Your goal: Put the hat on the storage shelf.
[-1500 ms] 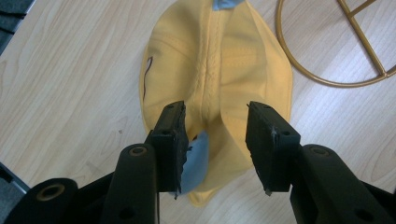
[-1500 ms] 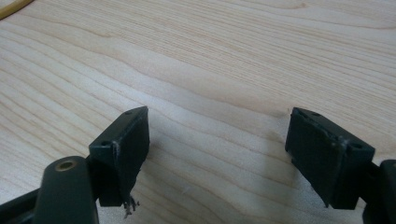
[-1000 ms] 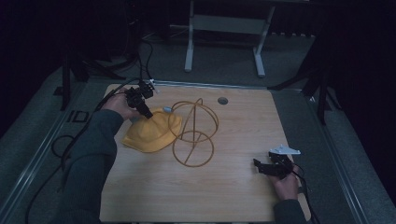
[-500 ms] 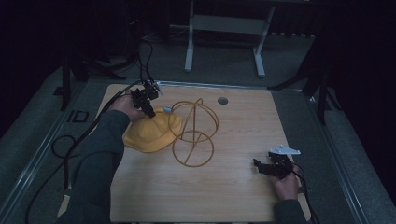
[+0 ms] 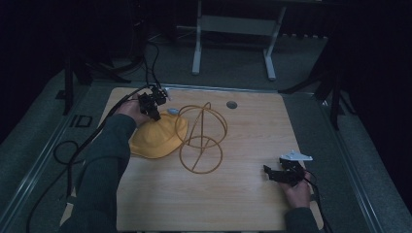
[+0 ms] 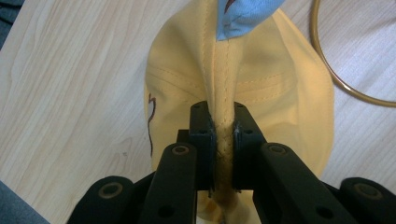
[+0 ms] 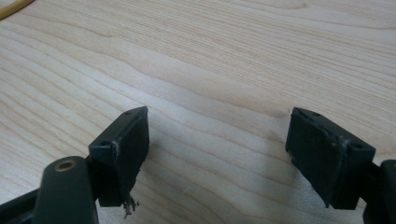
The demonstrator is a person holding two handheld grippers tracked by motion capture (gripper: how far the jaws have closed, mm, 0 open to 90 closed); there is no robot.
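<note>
Yellow cap (image 5: 156, 138) lies on the left half of the desk (image 5: 243, 204), just left of the wire frame (image 5: 201, 137), whose hoops rise beside it. Cloth is soft cotton with stitched seams; a light-blue patch (image 6: 243, 16) shows at its far end, and a dark line of print runs along one side.

Left hand-held gripper (image 6: 223, 140) is clenched on a folded ridge of the cap, the fabric pinched into a narrow seam between the pads. Its jaws have just been closing. Compared with a second ago, the left hand sits slightly farther toward the far-left corner, and the cap is drawn up toward it.

Right hand-held gripper (image 7: 217, 156) rests released over bare wood at the near right, unchanged.
</note>
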